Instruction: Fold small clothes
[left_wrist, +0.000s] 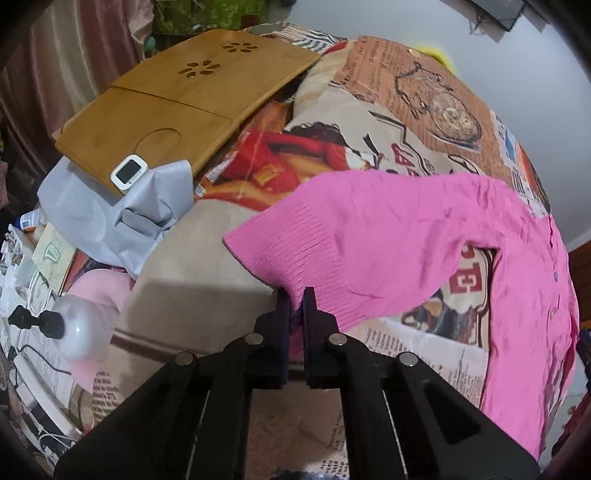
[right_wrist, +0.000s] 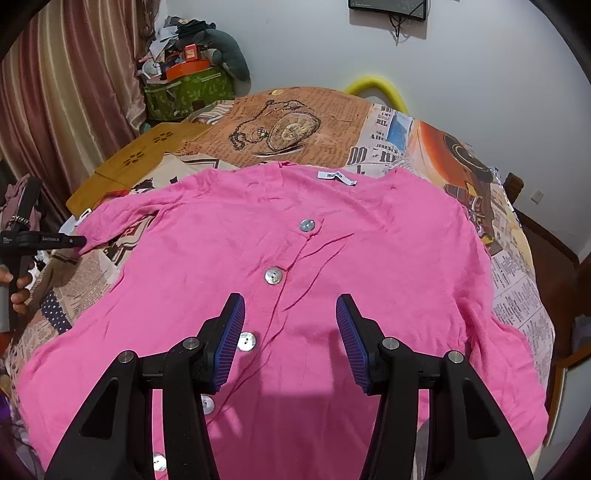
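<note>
A pink buttoned cardigan (right_wrist: 332, 266) lies face up on the printed bedspread (right_wrist: 295, 122), collar away from me, white label at the neck. My left gripper (left_wrist: 295, 295) is shut on the ribbed cuff of the cardigan's left sleeve (left_wrist: 325, 236) and holds it lifted off the bed; it also shows at the far left of the right wrist view (right_wrist: 79, 242). My right gripper (right_wrist: 290, 314) is open and empty, hovering over the button line at the cardigan's middle.
A wooden lap tray (left_wrist: 177, 99) with a small white timer (left_wrist: 129, 173) sits at the bed's far left. Grey cloth (left_wrist: 110, 214), a white bulb (left_wrist: 83, 332) and cables lie at the left. A green storage box (right_wrist: 188, 92) and curtain (right_wrist: 66, 92) stand behind.
</note>
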